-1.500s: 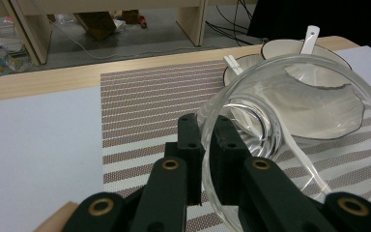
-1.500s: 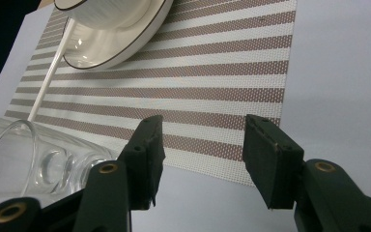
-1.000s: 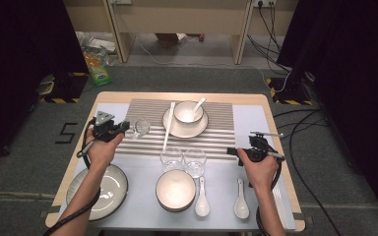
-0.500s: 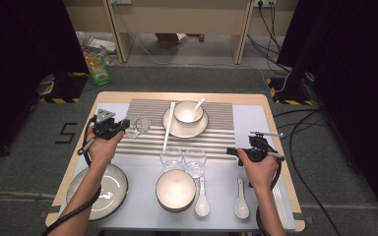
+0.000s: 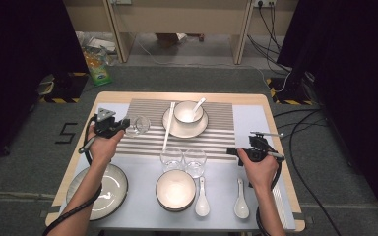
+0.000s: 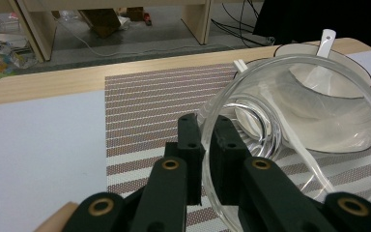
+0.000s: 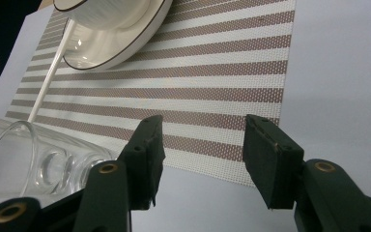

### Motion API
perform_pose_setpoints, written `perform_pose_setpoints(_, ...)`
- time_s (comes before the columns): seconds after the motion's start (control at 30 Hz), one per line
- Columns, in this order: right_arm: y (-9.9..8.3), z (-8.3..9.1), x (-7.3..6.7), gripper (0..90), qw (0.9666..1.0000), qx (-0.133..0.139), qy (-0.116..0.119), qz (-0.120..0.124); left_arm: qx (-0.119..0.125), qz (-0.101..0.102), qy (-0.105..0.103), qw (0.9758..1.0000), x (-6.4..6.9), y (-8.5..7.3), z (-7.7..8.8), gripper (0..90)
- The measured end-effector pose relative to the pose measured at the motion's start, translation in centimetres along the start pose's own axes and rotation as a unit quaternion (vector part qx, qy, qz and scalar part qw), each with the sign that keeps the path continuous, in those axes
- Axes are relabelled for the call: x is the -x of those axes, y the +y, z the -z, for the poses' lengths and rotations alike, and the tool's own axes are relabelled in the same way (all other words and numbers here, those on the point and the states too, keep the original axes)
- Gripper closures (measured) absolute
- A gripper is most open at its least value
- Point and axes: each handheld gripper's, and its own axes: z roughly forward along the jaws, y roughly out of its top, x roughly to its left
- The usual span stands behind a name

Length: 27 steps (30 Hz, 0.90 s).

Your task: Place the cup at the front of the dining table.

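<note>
While right tongs (image 7: 200, 159) gape empty, left tongs (image 6: 207, 145) pinch glass (image 6: 299, 140) rim, tilted sideways.

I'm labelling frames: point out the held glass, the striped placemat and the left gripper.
held glass (image 6: 314, 121), left gripper view, on its clear wall.
striped placemat (image 5: 221, 137), high view, on a bare stripe.
left gripper (image 6: 206, 159), left gripper view, midway between its fingertips.

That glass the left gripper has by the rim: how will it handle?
The glass looks smooth and clear, so probably slippery. The left gripper pinches just its thin wall, so it may pivot. Held tilted over the striped mat, it could roll if dropped, and likely chips easily.
</note>
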Motion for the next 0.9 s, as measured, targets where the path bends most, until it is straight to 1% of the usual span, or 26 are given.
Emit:
perform_pose_setpoints(0.37, 0.03, 0.08, -0.01, 49.6, 1.0, 0.001, 0.001, -0.001, -0.001, 0.005, 0.003, 1.0, -0.22, -0.08, -0.31, 84.1)
perform_pose_setpoints(0.9, 0.03, 0.1, -0.01, 49.6, 1.0, 0.001, 0.001, -0.002, -0.003, 0.006, 0.007, 1.0, -0.38, 0.25, -0.67, 84.1)
